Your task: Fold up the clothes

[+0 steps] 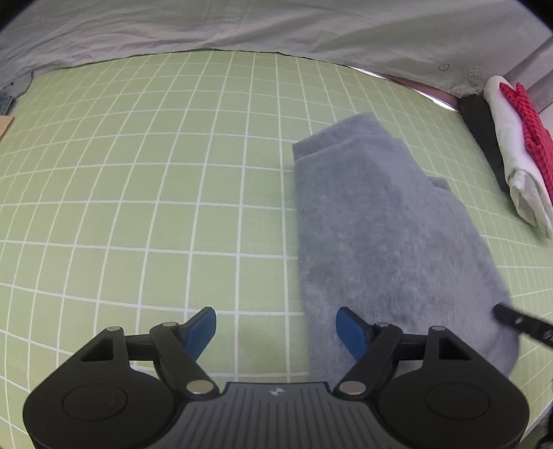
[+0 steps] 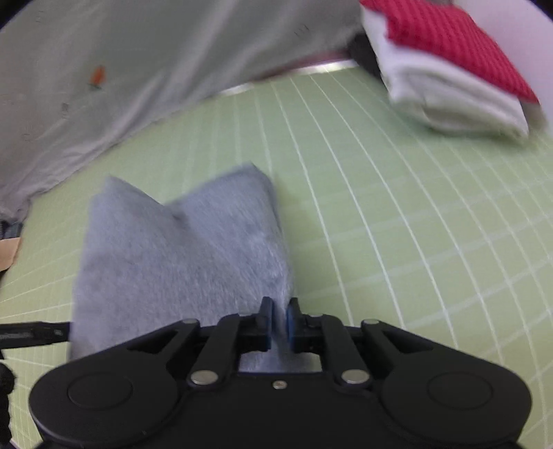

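While my right gripper (image 2: 280,323) pinches the near edge of the grey fleece garment (image 2: 183,255), its blue pads pressed together on the cloth, my left gripper (image 1: 276,326) hangs spread wide over the green grid mat (image 1: 138,190), holding nothing.

Item: grey fleece garment, folded into a narrow layered strip, lying on the mat right of centre; its far end shows two stacked corners.

Item: stack of folded clothes (image 2: 449,79), white under red check, at the mat's far right, well apart from the garment.

Item: pale grey-green cloth (image 1: 242,27), spread loose along the far edge.

Step in hand, as I judge it: the folded piece is gripped either for a last fold or for carrying to the stack; motion blur suggests travel. Either way, the next move calls for keeping the layers together and the pinch firm.
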The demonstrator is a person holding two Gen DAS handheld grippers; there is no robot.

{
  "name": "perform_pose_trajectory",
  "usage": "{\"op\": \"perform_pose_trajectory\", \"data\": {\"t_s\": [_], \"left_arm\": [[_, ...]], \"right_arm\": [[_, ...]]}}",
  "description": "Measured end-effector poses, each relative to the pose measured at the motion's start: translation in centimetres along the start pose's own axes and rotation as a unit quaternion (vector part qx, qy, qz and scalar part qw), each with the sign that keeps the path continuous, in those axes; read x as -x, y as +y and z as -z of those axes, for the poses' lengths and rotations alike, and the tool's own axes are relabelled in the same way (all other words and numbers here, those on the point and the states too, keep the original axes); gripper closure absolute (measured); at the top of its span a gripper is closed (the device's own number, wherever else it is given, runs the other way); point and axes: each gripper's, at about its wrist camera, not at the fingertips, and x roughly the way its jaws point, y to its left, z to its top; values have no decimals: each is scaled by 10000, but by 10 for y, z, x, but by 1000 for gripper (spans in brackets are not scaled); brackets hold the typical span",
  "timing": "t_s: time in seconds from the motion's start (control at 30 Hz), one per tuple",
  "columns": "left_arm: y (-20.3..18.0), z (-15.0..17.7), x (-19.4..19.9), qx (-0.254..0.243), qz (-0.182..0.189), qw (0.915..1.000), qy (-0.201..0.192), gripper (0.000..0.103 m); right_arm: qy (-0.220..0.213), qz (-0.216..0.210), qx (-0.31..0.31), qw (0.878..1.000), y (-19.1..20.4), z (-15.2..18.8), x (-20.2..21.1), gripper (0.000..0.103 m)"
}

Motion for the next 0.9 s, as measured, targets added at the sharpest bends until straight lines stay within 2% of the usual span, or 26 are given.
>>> {"op": "perform_pose_trajectory", "data": {"t_s": [0.03, 0.1, 0.13, 0.33, 0.37, 0.4, 0.43, 0.57, 0.6, 0.63, 0.7, 0.73, 0.8, 0.9], "left_arm": [[3, -1, 2, 66, 50, 10000, -43, 25], [8, -4, 8, 215, 122, 9996, -162, 20], [9, -5, 8, 244, 148, 9994, -185, 19], [8, -13, 3, 264, 214, 9993, -161, 19], [6, -13, 2, 234, 216, 9994, -142, 19], [4, -14, 0, 203, 218, 9995, -127, 19], [3, -14, 0, 167, 216, 9995, -127, 19], [2, -15, -1, 163, 272, 9994, -168, 19], [3, -16, -1, 191, 299, 9992, -187, 19], [3, -17, -1, 219, 327, 9990, -205, 19], [4, -18, -1, 275, 381, 9986, -242, 19], [5, -19, -1, 303, 408, 9984, -261, 18], [6, -20, -1, 358, 462, 9978, -298, 12], [5, -21, -1, 473, 761, 9954, -349, 10]], "right_arm": [[-71, -22, -33, 10000, 1, -1, 1, 82], [-212, -67, -98, 9997, 2, -3, 3, 57], [-283, -89, -131, 9995, 2, -5, 4, 54], [-346, -177, -145, 9991, 6, -24, -21, 52], [-322, -171, -155, 9992, 6, -27, -28, 59], [-307, -246, -161, 9991, 5, -30, -34, 87], [-370, -350, -139, 9986, 6, -31, -34, 97], [-1100, -272, -123, 9935, 7, -32, -13, 96], [-1213, -248, -138, 9922, 6, -31, -9, 92], [-1106, -263, -179, 9934, 5, -30, -12, 87], [-892, -294, -260, 9952, 1, -26, -17, 65], [-784, -309, -301, 9960, -1, -25, -20, 62], [-569, -339, -382, 9971, -5, -22, -25, 42], [-335, -394, -366, 9980, -2, -17, -33, 33]]}}
